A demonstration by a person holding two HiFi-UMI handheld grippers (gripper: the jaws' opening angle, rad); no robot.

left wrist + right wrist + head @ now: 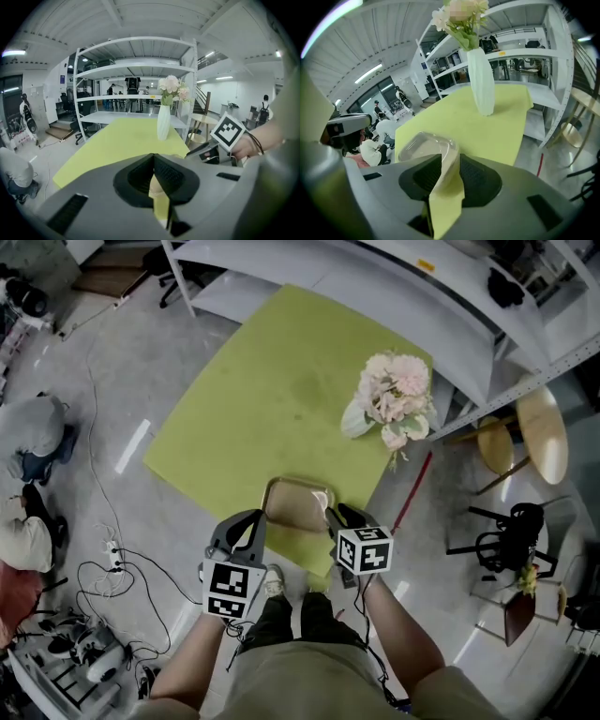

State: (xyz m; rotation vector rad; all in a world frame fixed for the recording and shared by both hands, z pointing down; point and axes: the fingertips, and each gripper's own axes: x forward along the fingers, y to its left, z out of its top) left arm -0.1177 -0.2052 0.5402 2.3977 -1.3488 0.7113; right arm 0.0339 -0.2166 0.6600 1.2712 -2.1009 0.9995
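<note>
Plastic tray (298,503) — grippers (254,520) (334,517) tight on rim

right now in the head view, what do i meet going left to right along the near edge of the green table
left gripper, jaws on one rim → clear plastic rectangular container → right gripper, jaws on the opposite rim → thin red rod on the floor → black metal chair

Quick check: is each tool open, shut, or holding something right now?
Left tool: closed on the left rim of the plastic tray.
Right tool: closed on the tray's right rim.
</note>
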